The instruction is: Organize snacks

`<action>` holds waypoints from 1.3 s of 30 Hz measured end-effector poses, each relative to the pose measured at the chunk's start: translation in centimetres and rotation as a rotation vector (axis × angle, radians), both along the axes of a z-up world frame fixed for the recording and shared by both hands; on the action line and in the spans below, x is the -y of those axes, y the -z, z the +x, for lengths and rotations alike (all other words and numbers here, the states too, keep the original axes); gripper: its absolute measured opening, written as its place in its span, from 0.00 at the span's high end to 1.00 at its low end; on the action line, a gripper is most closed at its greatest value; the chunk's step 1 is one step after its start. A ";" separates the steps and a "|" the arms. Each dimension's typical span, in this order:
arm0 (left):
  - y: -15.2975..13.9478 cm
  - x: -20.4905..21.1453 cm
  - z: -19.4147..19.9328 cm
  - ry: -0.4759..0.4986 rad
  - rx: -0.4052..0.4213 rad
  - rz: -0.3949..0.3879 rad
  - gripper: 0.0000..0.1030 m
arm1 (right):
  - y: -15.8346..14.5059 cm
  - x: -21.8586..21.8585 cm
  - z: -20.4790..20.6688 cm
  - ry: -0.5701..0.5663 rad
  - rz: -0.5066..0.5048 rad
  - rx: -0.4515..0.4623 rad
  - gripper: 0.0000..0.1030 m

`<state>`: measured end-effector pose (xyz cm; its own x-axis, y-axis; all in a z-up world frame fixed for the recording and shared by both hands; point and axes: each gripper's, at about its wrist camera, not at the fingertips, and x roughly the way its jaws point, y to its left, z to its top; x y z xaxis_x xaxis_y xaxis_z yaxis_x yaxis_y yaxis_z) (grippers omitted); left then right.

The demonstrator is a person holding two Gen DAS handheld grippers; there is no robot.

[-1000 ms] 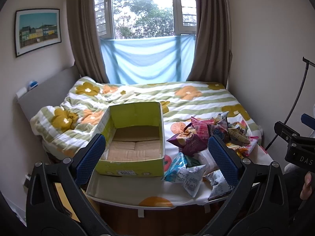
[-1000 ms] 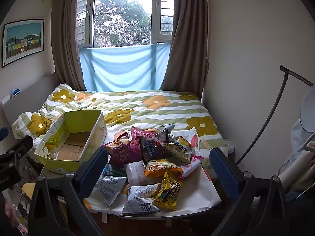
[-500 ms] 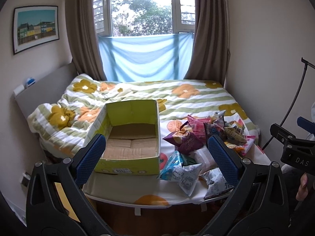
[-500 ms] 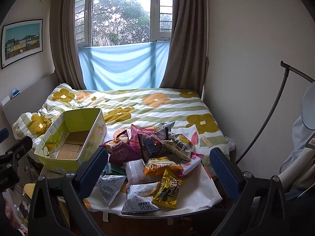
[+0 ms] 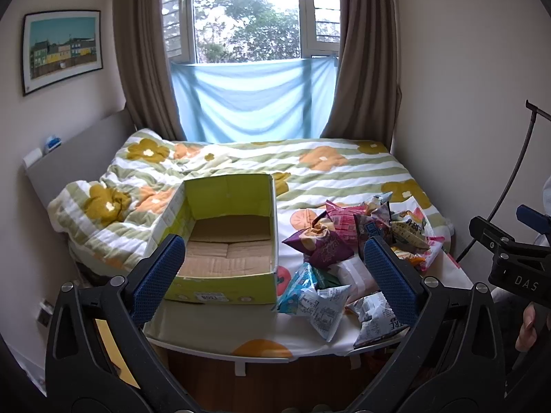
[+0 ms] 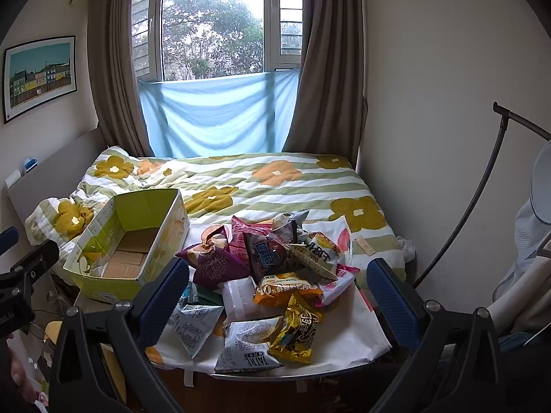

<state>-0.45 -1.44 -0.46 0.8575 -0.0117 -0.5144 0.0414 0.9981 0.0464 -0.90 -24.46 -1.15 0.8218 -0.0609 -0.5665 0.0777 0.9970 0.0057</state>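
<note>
**Before the first pick: box empty, pile untouched**

Both my grippers hover at the near edge of the bed (image 5: 344, 172), nothing held; the left gripper (image 5: 275, 275) has its jaws spread wide and bare, and the right gripper (image 6: 275, 296) stands the same, parted with nothing between them. The green cardboard box (image 5: 227, 206) sits on the near left of the bed, open-topped and empty, its brown floor showing; the snack packets (image 6: 275, 268) lie heaped just to its right, none yet inside. Nearest my right jaws are a white packet (image 6: 248, 347) and a yellow packet (image 6: 296, 330) touching it; a purple bag (image 6: 217, 265) lies farther back, close to the box. I judge the task at its very start, still in the approach; next I should lower the right gripper over one near packet, close gently on its crimped edge so it does not slip or burst, then carry it left into the box.
</note>
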 end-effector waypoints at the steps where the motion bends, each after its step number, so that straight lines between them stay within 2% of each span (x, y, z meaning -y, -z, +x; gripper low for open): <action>1: 0.0 0.0 -0.1 0.000 0.001 0.003 0.00 | 0.0 0.0 0.0 0.000 0.000 0.000 0.00; 39: -0.4 -0.2 -0.4 -0.012 0.009 0.004 0.00 | -0.3 -0.2 -0.1 -0.001 -0.001 0.004 0.00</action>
